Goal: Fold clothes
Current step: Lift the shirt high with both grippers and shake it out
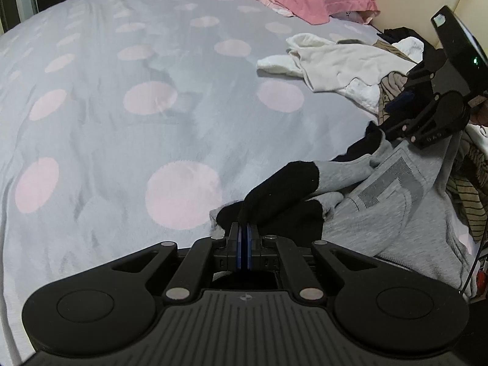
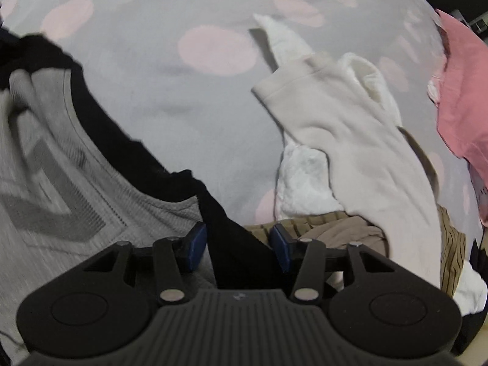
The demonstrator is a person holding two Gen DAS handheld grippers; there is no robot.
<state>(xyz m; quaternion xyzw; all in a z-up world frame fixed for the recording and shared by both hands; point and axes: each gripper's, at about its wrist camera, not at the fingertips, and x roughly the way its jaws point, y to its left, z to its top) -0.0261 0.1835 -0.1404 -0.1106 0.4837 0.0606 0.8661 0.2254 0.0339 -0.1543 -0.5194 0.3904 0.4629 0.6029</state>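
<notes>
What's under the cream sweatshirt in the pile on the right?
Under the cream sweatshirt lie a fluffy white garment and brown striped fabric. How much more clothing lies beneath is covered.

The left gripper (image 1: 244,233) sits at the bottom centre of the left wrist view, pointing steeply down. Its two blue pads (image 1: 238,244) are pressed almost flat together, clamping a fold of black cloth (image 1: 274,195) at their tips.

The right gripper (image 2: 239,238) fills the bottom of the right wrist view, also aimed steeply down. Its blue pads (image 2: 195,241) stand about half apart, with a strip of black fabric (image 2: 238,253) running between them; neither pad visibly presses on it. In the left wrist view the same right gripper (image 1: 396,113) enters from the right edge of the frame, angled down and leftward.
</notes>
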